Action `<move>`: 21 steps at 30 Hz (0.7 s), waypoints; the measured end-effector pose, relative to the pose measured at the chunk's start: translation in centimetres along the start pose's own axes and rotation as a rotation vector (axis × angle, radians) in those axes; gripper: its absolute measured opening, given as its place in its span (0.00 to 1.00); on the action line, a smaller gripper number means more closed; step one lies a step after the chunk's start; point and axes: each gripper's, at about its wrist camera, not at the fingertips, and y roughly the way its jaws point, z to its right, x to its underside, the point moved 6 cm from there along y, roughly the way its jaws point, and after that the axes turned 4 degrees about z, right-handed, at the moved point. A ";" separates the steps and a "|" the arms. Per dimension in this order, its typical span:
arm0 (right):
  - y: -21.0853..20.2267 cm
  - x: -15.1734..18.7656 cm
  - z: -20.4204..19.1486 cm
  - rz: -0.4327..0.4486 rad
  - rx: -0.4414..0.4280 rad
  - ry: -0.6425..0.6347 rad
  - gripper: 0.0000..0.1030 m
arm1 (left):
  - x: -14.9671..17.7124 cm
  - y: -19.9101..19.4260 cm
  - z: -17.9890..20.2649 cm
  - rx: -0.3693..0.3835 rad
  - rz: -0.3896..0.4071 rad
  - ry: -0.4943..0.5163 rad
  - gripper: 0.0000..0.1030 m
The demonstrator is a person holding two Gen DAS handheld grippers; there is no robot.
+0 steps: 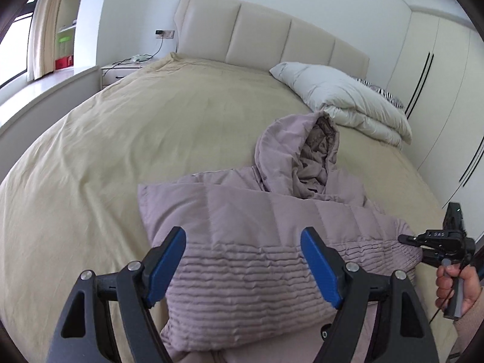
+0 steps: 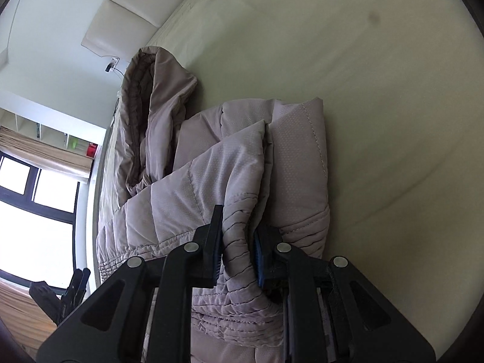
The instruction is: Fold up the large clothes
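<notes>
Mid-fold on the bed [image 1: 90, 139]: right gripper [image 2: 239, 242] clamped on the ribbed hem of the mauve puffer jacket [image 1: 272, 220], left gripper [image 1: 243, 260] wide open, empty, hovering above the hem just ahead; next, probably gripping the near hem corner.

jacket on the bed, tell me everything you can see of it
The jacket is a mauve quilted puffer with a hood, matte fabric and a gathered, ribbed hem. It lies folded into a bundle on the beige bed, hood open toward the pillow end. The right hand-held gripper pinches its hem; the left hand-held gripper hangs open above it.
</notes>
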 end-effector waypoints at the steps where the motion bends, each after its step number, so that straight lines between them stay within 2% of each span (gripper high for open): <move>1: 0.5 1.2 0.5 -0.004 -0.004 0.005 0.16 | 0.0 1.3 0.3 -0.022 -0.023 0.027 0.75; 5: 0.6 2.3 1.4 -0.008 -0.042 0.022 0.16 | 1.3 6.1 -0.5 -0.101 -0.143 0.081 0.74; 8: 0.7 3.2 2.6 0.008 -0.086 0.028 0.16 | 2.3 7.5 -1.9 -0.116 -0.163 0.091 0.75; 12: 1.3 4.2 3.4 0.076 -0.126 0.010 0.16 | 3.6 8.6 -2.5 -0.102 -0.169 0.105 0.77; 14: 0.8 4.2 3.7 0.089 -0.152 0.026 0.17 | 3.6 8.6 -2.3 -0.103 -0.178 0.111 0.77; 17: -2.1 3.6 4.8 0.070 -0.202 0.131 0.20 | 2.7 6.9 -2.3 -0.067 -0.180 0.077 0.75; 19: -6.3 2.2 5.6 0.199 -0.225 0.152 0.22 | 2.1 4.4 -2.3 -0.028 -0.128 0.047 0.75; 20: -8.4 1.5 5.8 0.274 -0.207 0.140 0.30 | 1.7 3.3 -2.3 -0.021 -0.094 0.041 0.75; 21: -10.2 1.1 6.0 0.330 -0.177 0.130 0.48 | 1.3 2.3 -2.3 -0.022 -0.061 0.040 0.75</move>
